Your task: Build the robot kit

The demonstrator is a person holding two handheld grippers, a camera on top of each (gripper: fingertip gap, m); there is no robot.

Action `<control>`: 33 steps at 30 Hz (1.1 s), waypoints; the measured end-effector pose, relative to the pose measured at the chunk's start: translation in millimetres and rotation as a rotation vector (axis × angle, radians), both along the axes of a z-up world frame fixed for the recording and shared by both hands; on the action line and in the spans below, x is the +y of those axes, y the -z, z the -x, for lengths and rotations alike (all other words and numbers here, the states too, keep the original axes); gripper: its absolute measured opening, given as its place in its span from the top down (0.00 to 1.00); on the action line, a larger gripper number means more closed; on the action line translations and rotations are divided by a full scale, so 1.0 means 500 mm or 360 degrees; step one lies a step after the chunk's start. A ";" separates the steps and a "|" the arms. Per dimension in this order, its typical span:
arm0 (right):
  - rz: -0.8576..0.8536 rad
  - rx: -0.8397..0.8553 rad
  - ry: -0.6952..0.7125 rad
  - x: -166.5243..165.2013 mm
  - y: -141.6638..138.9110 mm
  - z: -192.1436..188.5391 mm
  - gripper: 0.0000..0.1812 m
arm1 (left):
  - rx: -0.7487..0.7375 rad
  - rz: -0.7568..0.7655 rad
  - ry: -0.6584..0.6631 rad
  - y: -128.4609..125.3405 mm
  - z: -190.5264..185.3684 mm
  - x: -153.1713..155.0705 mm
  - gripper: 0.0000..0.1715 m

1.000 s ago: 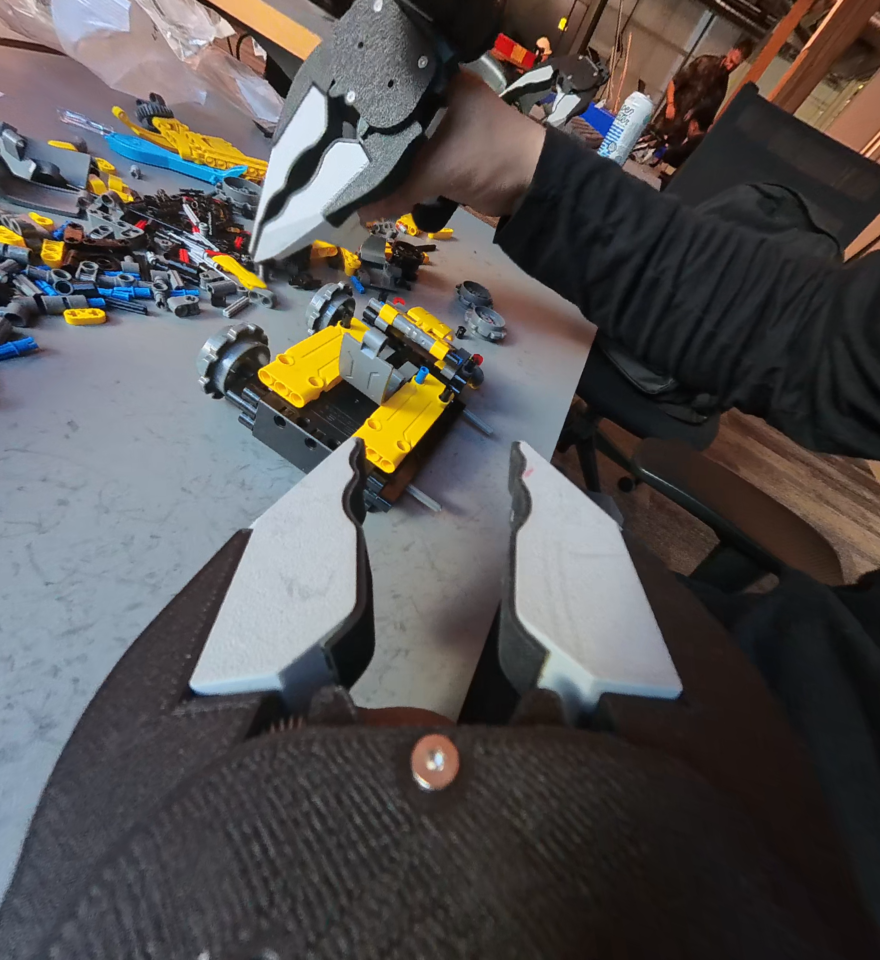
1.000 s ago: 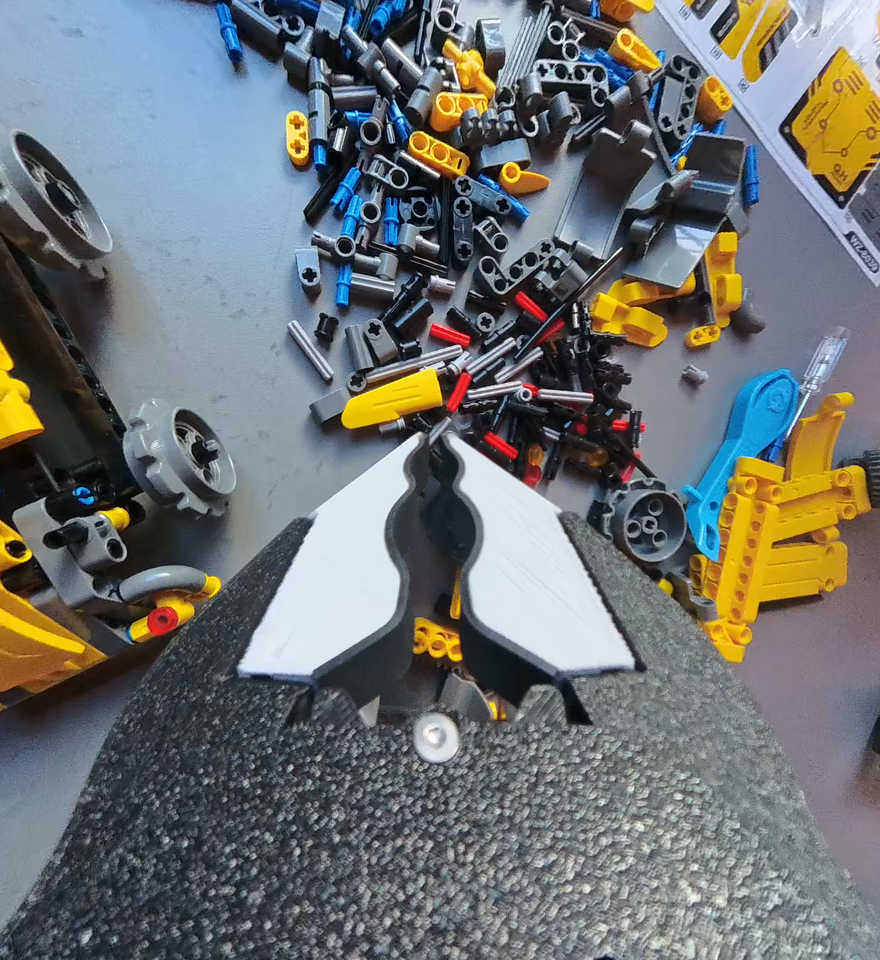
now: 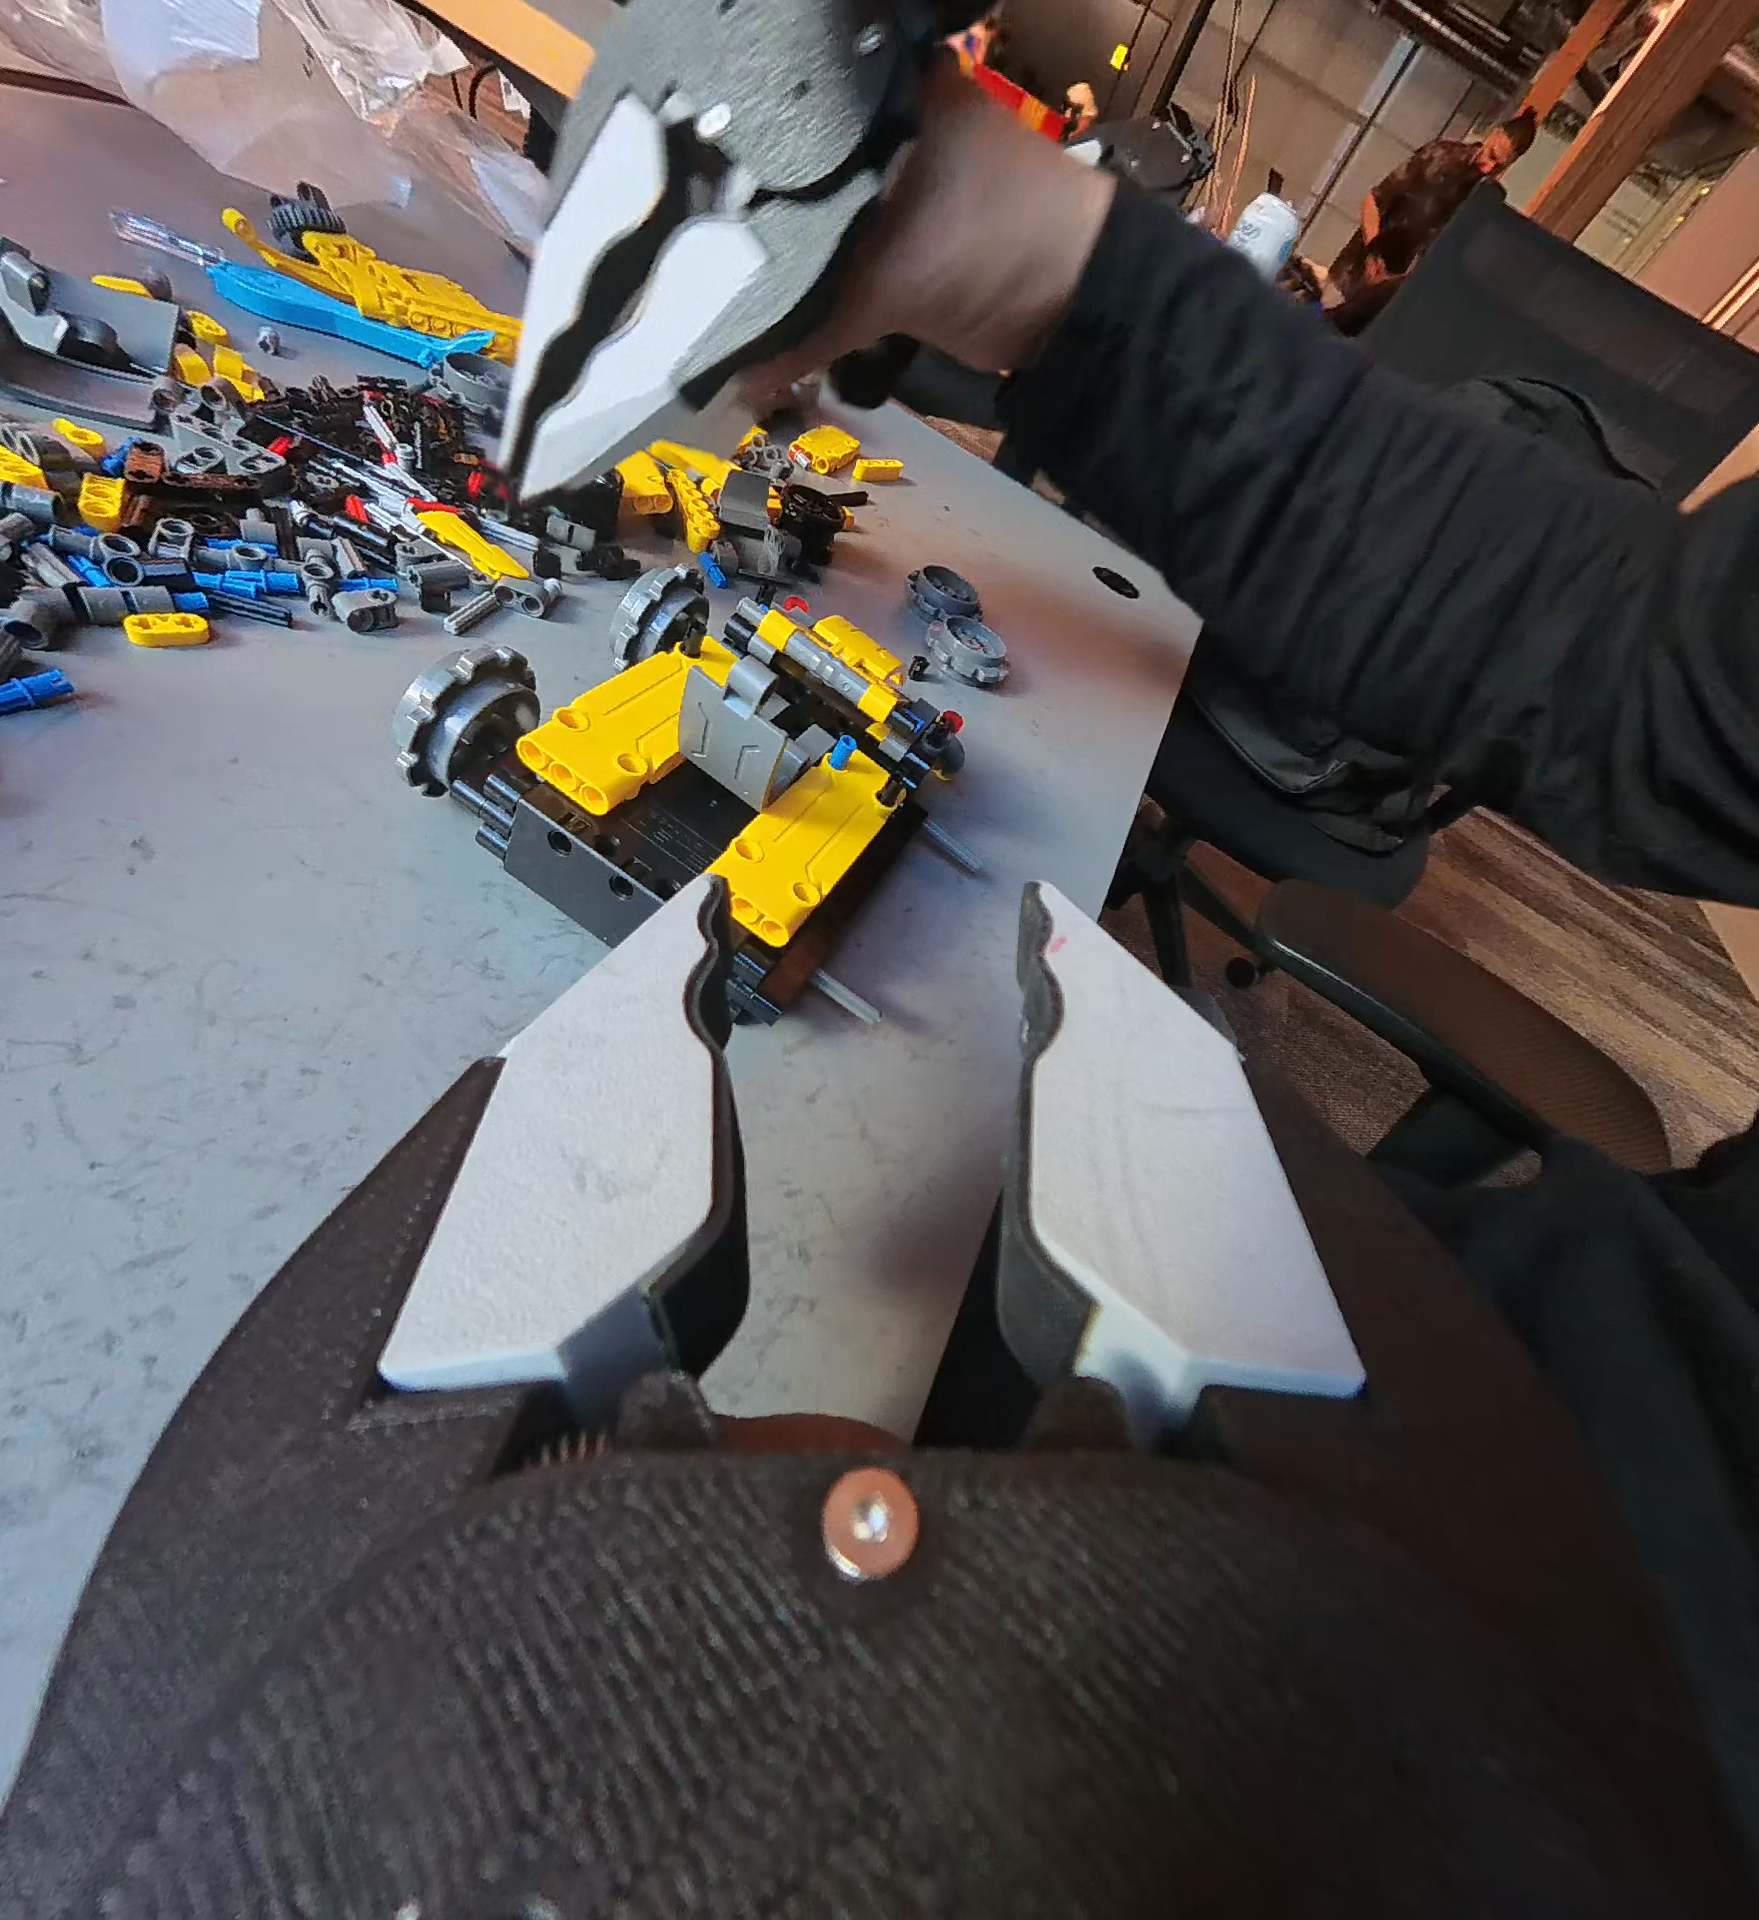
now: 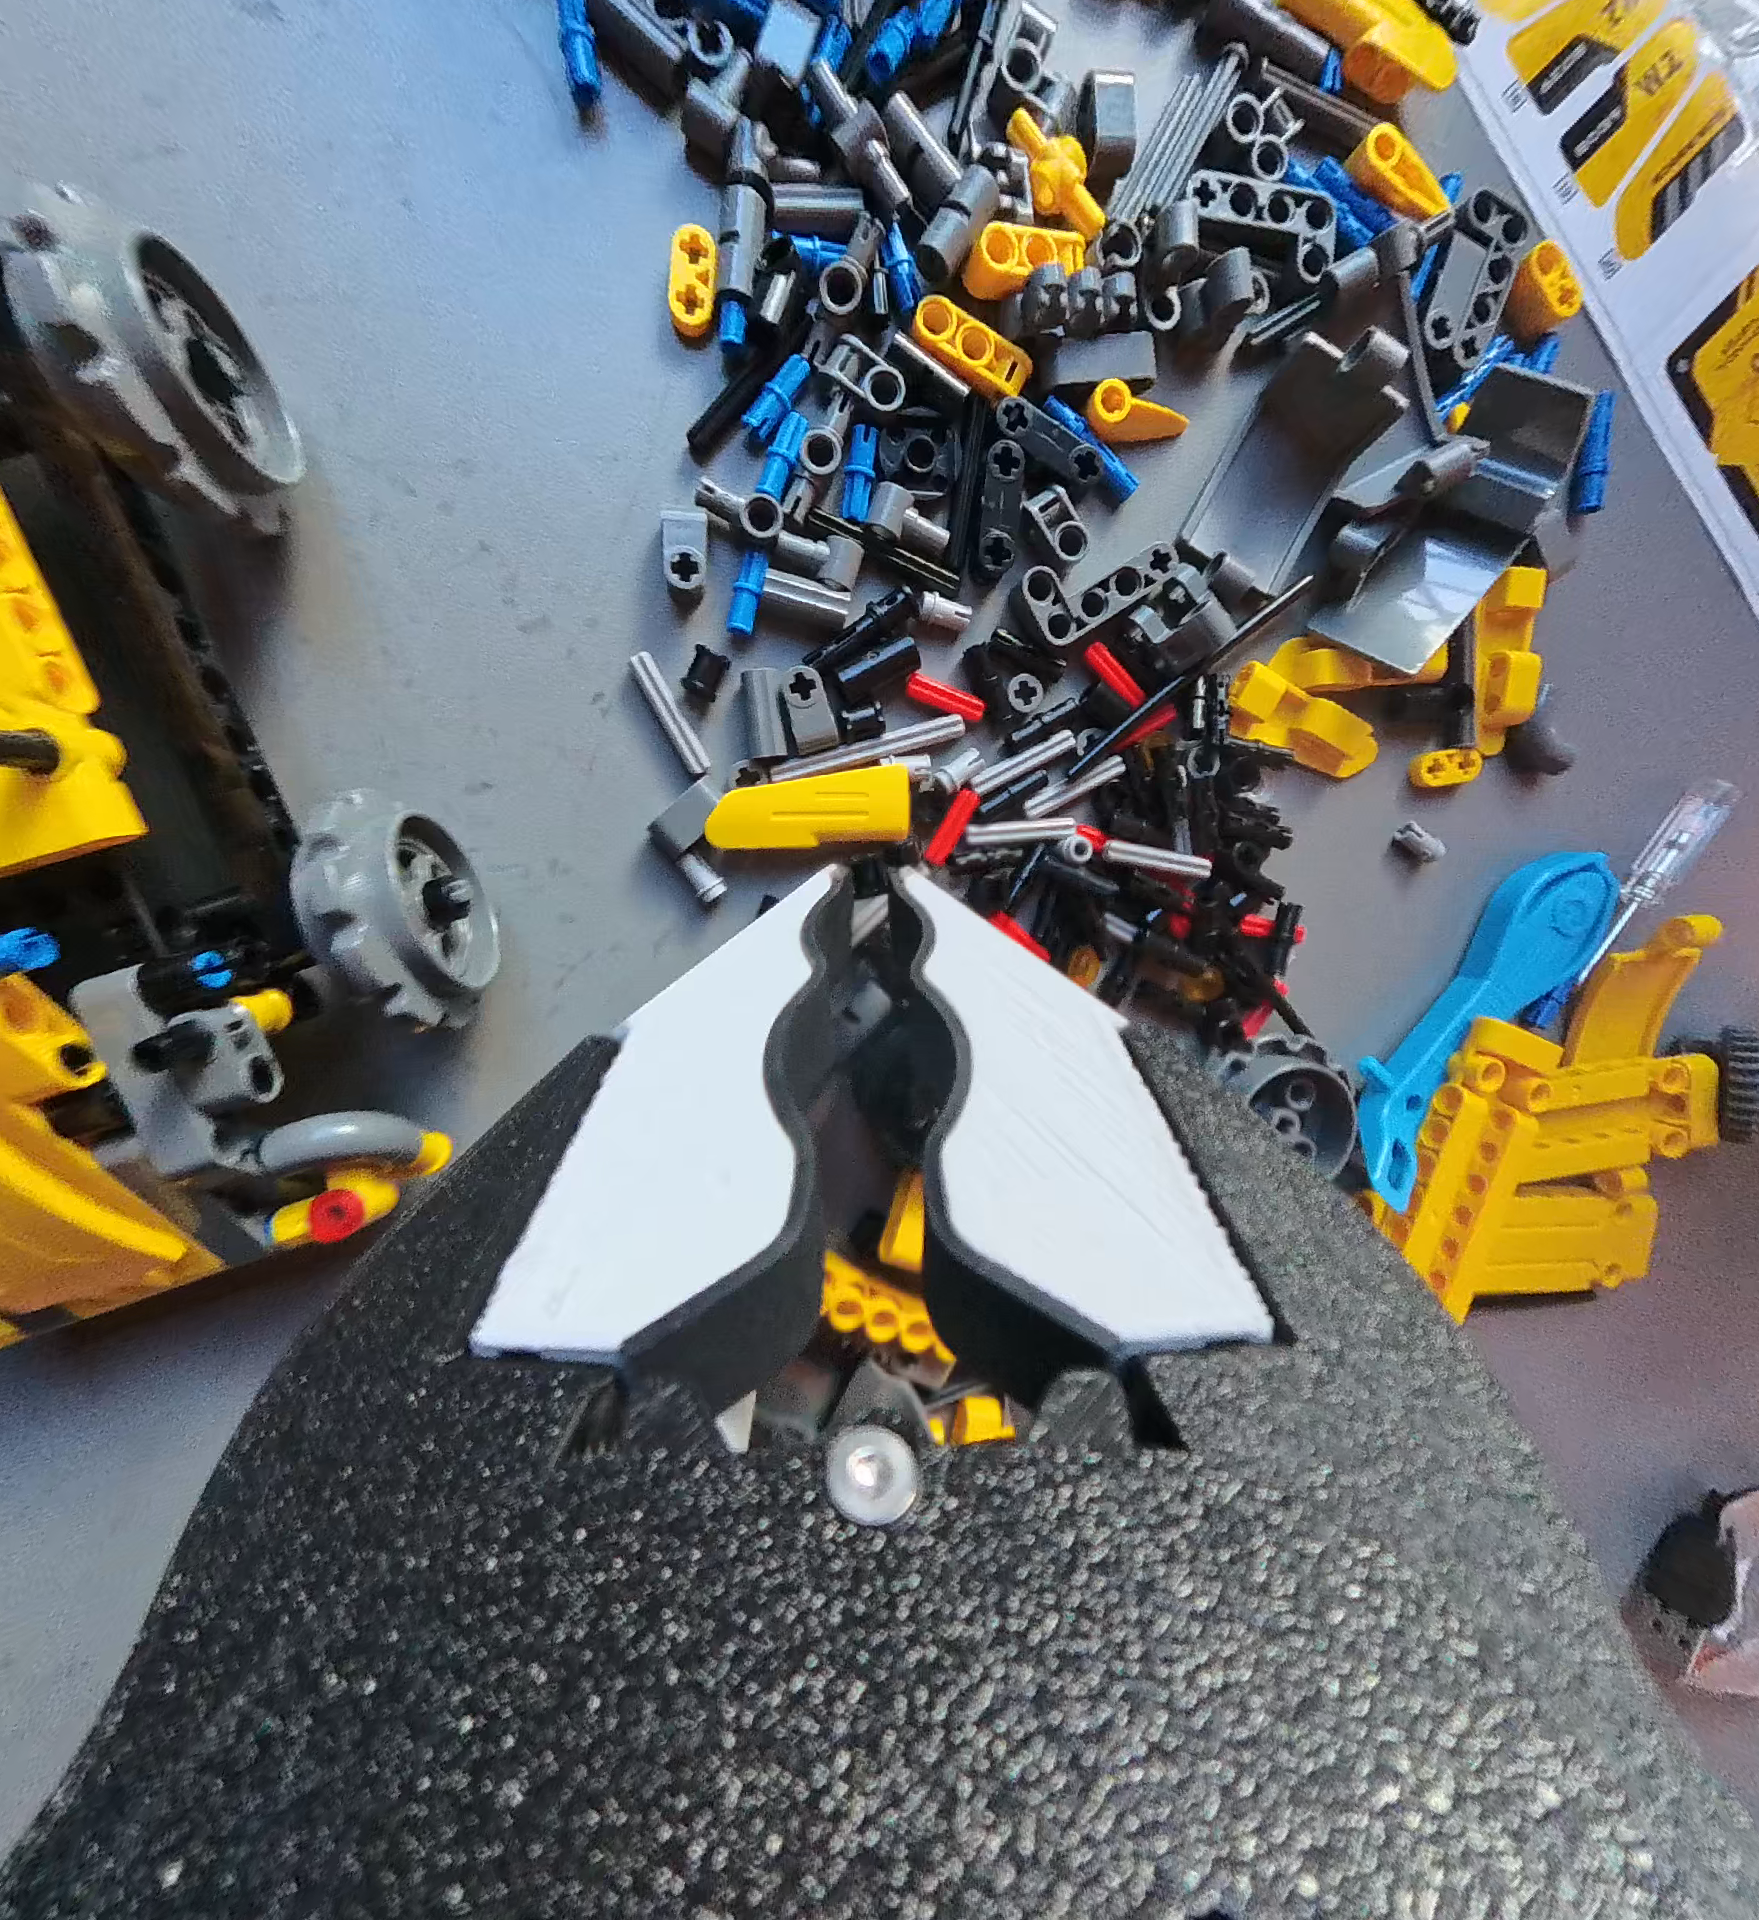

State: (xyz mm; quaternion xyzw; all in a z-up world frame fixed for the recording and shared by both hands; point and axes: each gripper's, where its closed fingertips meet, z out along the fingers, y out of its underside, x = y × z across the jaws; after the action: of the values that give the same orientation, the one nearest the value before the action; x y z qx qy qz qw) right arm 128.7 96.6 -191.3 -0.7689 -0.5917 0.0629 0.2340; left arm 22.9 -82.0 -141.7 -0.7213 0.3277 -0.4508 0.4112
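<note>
Over the grey table (image 3: 179,935), I am holding my left gripper (image 3: 870,914) with its fingers spread wide and nothing between them, its tips just short of the half-built yellow and black vehicle (image 3: 688,769). Beyond it, my right gripper (image 4: 867,883) is pinching a small black pin (image 4: 867,871) at its nearly closed tips, right at the edge of the loose pile of parts (image 4: 1062,520) and just beside a yellow wedge piece (image 4: 813,810), with the blue tool (image 4: 1477,997) lying off to its right.
</note>
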 end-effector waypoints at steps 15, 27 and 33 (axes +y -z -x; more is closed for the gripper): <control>0.0212 -0.0129 0.0173 -0.227 0.008 -0.181 0.96 | 0.0035 -0.0024 -0.0014 0.004 -0.002 0.000 0.70; 0.0215 -0.0075 0.0180 -0.237 -0.003 -0.180 0.96 | 0.0031 -0.0031 -0.0013 0.003 -0.001 0.000 0.70; 0.0300 0.0029 0.0203 -0.242 -0.009 -0.169 0.88 | 0.0028 -0.0029 -0.0010 0.003 -0.001 0.000 0.70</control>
State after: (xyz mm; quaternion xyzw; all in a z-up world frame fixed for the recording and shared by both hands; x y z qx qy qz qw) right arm 213.2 -24.3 -187.0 -0.8229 -0.5310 0.1102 0.1695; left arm 23.6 -82.2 -143.0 -0.7225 0.3331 -0.4402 0.4163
